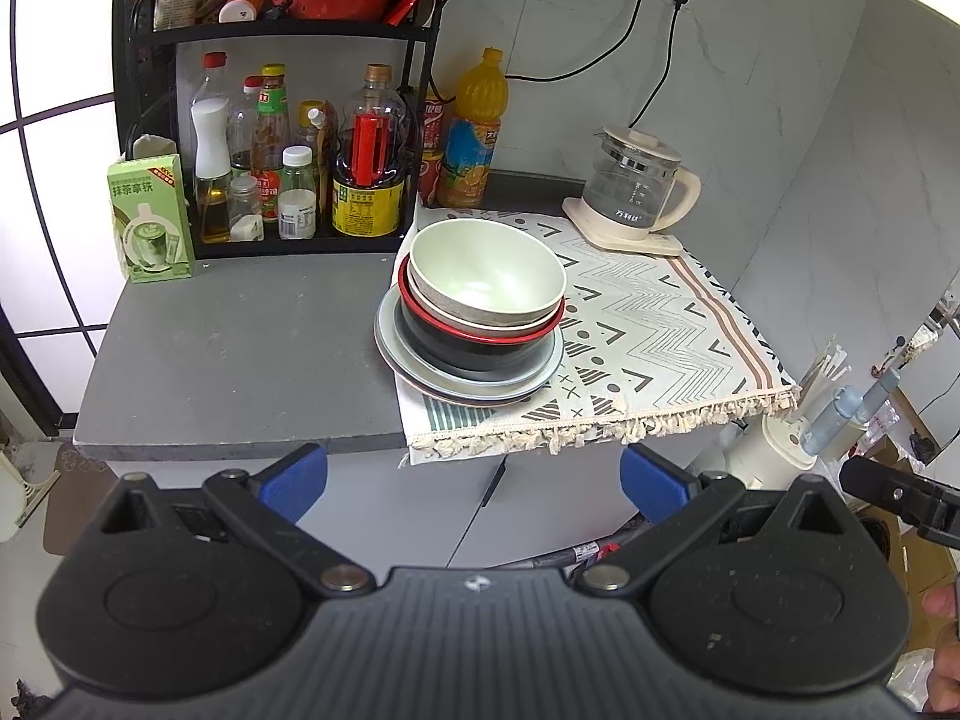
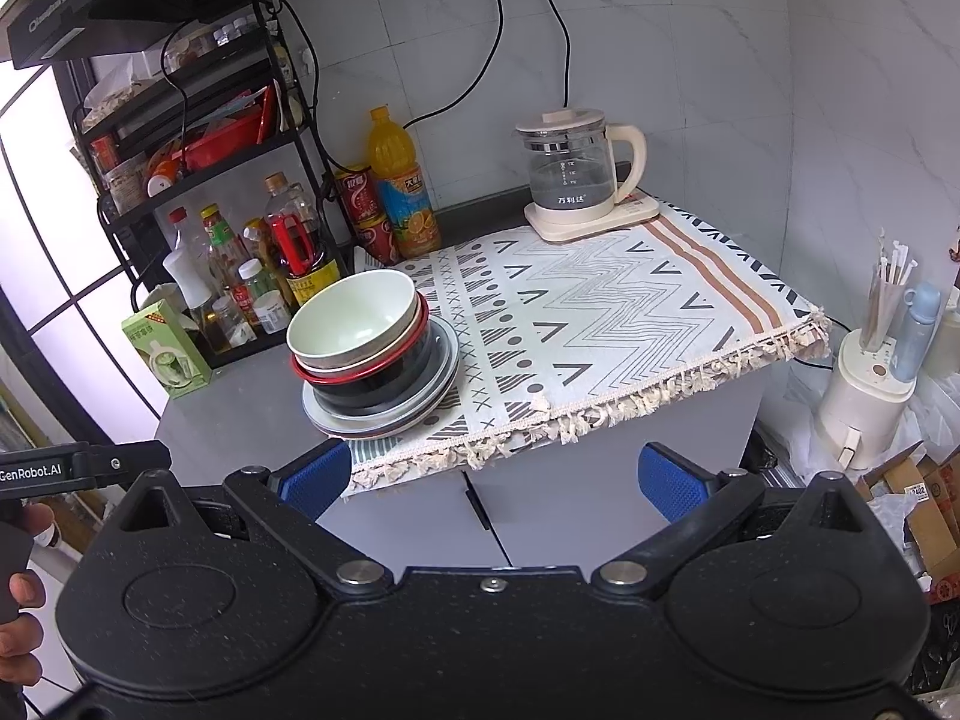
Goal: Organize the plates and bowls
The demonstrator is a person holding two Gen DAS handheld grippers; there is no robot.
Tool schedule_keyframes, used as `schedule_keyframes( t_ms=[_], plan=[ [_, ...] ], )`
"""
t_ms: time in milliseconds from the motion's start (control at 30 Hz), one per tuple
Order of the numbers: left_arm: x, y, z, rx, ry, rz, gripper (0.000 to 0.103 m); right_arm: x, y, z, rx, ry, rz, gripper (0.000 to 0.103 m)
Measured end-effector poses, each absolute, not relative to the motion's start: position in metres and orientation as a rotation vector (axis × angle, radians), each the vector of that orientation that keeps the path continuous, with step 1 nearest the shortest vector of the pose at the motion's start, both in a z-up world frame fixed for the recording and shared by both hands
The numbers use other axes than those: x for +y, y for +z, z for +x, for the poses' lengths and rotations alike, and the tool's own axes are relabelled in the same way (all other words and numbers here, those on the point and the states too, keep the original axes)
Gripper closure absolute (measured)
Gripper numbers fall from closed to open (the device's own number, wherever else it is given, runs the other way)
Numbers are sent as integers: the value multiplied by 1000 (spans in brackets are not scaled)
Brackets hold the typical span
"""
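- The stack of bowls and plates (image 1: 471, 324) sits on the grey tabletop (image 1: 240, 354), half on the left edge of a patterned cloth (image 1: 654, 324) with a fringe along its front.
- A pale green bowl (image 1: 487, 270) is on top, empty, nested in a beige bowl (image 2: 366, 363), which sits in a black bowl with a red rim (image 1: 480, 351).
- These bowls rest on a grey-blue plate (image 1: 528, 381); the edge of at least one more plate shows under it.
- A glass kettle (image 1: 639, 186) stands on its cream base at the back right of the cloth, well apart from the stack.
- A black rack (image 1: 270, 138) at the back left holds sauce and oil bottles on its lower shelf and red packets and a red basket above.
- A green carton (image 1: 150, 219) stands just left of the rack; an orange drink bottle (image 1: 474, 126) and red cans stand to its right.
- The left tongs (image 1: 474, 483) are wide apart and hold nothing, in front of the tabletop edge, touching nothing.
- The right tongs (image 2: 495, 477) are likewise spread wide and empty, below the cloth fringe.
- Fingers of a hand (image 2: 21, 594) show at the left edge of the right wrist view.
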State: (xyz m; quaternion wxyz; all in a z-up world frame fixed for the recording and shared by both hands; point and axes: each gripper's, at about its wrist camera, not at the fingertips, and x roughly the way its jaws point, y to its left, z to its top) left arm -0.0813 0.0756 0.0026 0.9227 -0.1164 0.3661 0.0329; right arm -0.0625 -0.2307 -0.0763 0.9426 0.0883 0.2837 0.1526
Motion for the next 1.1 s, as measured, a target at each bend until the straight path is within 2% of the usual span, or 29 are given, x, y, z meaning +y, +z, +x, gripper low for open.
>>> schedule_keyframes(
  t_ms=[1100],
  plan=[
    [81,-4,-73,774,33,-162,0,-211,-78,-59,613,326,92,0]
  ],
)
